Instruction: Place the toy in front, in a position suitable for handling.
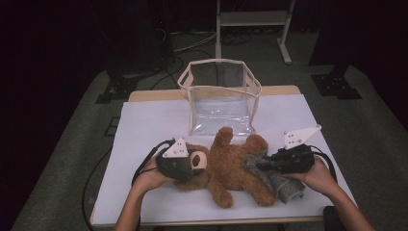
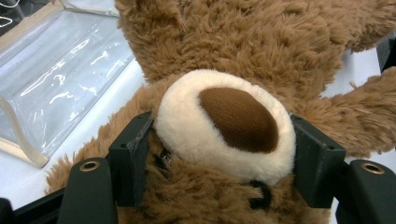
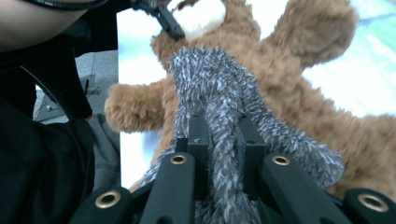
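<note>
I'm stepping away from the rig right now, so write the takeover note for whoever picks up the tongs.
Left tongs: clamped on the teddy bear at its cream muzzle, pinning the head to the table.
Right tongs: shut on a bunched fold of the grey fuzzy cloth.
Where things are: the bear lies on its back; the cloth is draped over its lower body. The clear bag stands open beyond the bear.
Done: both grips secure, cloth brought onto the bear.
Left: probably finish working the cloth onto the bear; the bag may come after.
</note>
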